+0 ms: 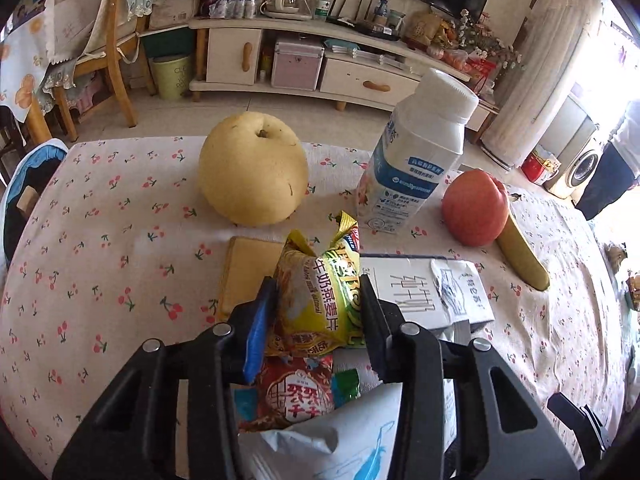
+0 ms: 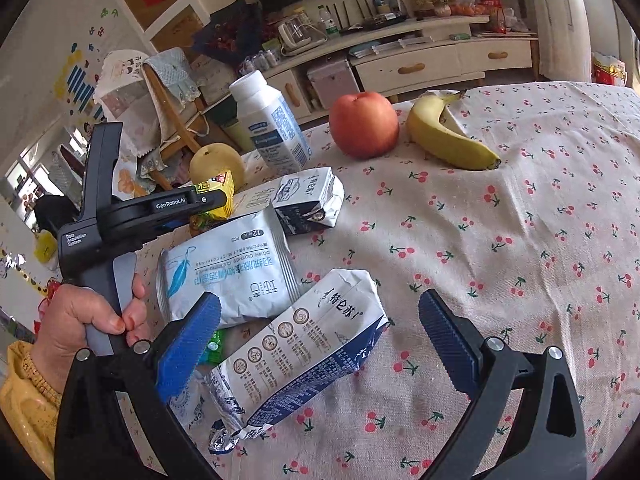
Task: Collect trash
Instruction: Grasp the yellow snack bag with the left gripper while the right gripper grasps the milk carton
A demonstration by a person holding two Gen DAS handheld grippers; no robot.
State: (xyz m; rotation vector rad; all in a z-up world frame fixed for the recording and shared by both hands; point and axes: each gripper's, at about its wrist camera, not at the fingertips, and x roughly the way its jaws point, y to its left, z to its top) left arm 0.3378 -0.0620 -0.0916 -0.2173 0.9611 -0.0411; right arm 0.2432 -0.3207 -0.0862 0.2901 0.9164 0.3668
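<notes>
Left claw [image 1: 316, 304] pinches yellow oatmeal wrapper [image 1: 320, 292] — between its pads.

A big yellow pear [image 1: 253, 168] sits on the cherry-print tablecloth [image 1: 100, 240], a white milk bottle [image 1: 416, 160] upright beside it. Next along, a red apple [image 2: 363, 125] touching a banana [image 2: 448, 136]. Behind, a wooden chair [image 1: 116, 40] and a cream TV cabinet [image 1: 320, 64].

Red snack packet [image 1: 298, 394]: lower part is being covered by white pouch [image 1: 332, 444], itself being cut off at the frame's bottom. Banana [image 1: 522, 256]: stem end is being hidden behind apple [image 1: 476, 208].
</notes>
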